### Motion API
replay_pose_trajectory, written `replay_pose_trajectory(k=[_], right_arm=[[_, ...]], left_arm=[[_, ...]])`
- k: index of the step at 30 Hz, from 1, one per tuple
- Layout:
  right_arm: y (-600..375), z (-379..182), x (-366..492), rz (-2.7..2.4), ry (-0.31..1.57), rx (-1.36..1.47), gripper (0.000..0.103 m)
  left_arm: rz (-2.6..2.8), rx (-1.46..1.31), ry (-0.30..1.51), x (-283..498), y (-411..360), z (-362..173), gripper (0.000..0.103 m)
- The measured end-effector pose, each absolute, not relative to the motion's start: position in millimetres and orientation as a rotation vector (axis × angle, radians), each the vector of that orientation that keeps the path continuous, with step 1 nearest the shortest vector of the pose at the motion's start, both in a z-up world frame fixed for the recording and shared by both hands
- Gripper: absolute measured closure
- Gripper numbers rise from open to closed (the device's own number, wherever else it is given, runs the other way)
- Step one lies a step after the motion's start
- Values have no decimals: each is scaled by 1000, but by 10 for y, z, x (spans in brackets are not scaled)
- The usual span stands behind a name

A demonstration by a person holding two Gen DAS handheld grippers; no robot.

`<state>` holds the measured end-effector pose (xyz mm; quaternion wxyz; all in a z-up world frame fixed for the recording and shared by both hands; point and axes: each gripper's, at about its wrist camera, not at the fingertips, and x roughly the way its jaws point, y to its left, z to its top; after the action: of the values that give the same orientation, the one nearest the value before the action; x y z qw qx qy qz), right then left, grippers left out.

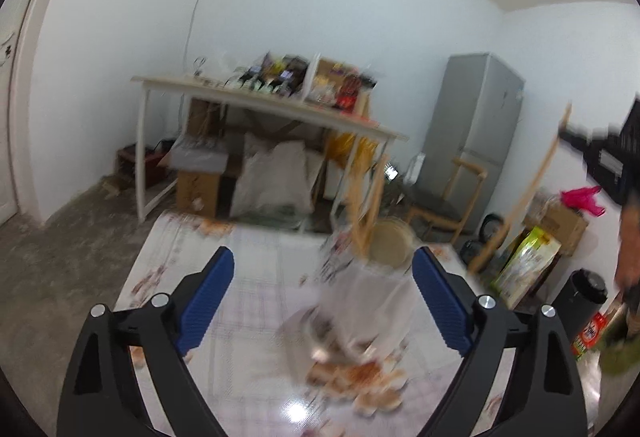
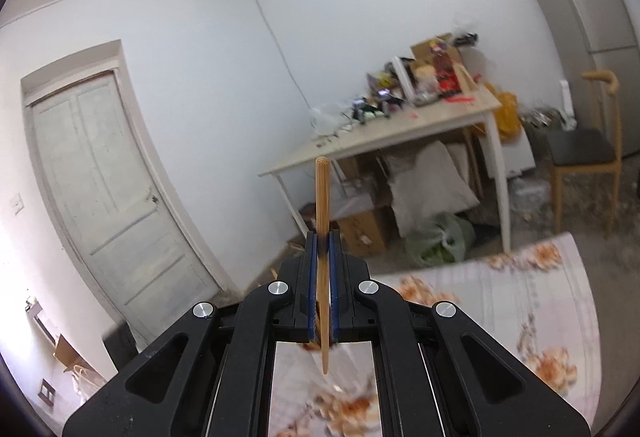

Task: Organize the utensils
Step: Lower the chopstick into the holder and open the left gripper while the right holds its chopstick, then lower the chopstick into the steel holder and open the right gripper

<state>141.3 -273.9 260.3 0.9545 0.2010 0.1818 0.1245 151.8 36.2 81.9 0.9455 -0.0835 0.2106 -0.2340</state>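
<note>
A clear glass holder [image 1: 360, 301] stands on the flowered tablecloth [image 1: 248, 317], blurred, with wooden chopsticks [image 1: 366, 193] sticking up out of it. My left gripper [image 1: 323, 301] is open, its blue pads on either side of the holder, apart from it. In the left wrist view my right gripper [image 1: 576, 135] is up at the right, holding a long wooden chopstick [image 1: 520, 197] that slants down. In the right wrist view my right gripper [image 2: 323, 237] is shut on that chopstick [image 2: 322, 197], which stands upright between the pads.
A white side table [image 1: 260, 105] piled with clutter stands behind, with boxes and bags under it. A grey fridge [image 1: 472, 133] and a wooden chair [image 1: 444, 197] are at the right. A door [image 2: 104, 189] shows in the right wrist view.
</note>
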Motion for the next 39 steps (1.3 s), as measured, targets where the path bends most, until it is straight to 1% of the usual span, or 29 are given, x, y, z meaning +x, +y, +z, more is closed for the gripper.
replay_pose_trajectory(k=[5,8,13,22,26,28,29,30,31,33,38,39], right_arm=[[-2507,2558,1750,270,384,371,99],[-2324,2450,1919,248,406,310,99],[-2139,2229,2083,200,456,225,99],[-1941,1851,2203,174,566,168,99],[-1896,1626,2278,182,656,167,98],[-1902,1582,2243,182,673,179,94],[-1917,1579,2222,183,676,187,90],[-1946,1590,2191,180,675,199,80],[-1960,1599,2166,180,671,208,73],[-2013,1647,2077,186,653,227,72],[-2115,1737,1848,187,625,258,66],[-2134,1748,1782,189,621,268,62]], left_arm=[[-415,-168,523,1452,564,519,14],[-393,-177,544,1408,664,417,14],[-377,-160,546,1383,736,364,14],[-377,-167,556,1429,785,325,13],[-381,-173,562,1428,757,337,12],[-383,-173,565,1431,746,346,12],[-385,-172,565,1424,739,350,12],[-386,-170,565,1413,726,352,12],[-388,-168,566,1403,716,359,11],[-392,-165,565,1381,701,372,11],[-405,-155,560,1317,638,424,10],[-408,-151,560,1294,620,440,10]])
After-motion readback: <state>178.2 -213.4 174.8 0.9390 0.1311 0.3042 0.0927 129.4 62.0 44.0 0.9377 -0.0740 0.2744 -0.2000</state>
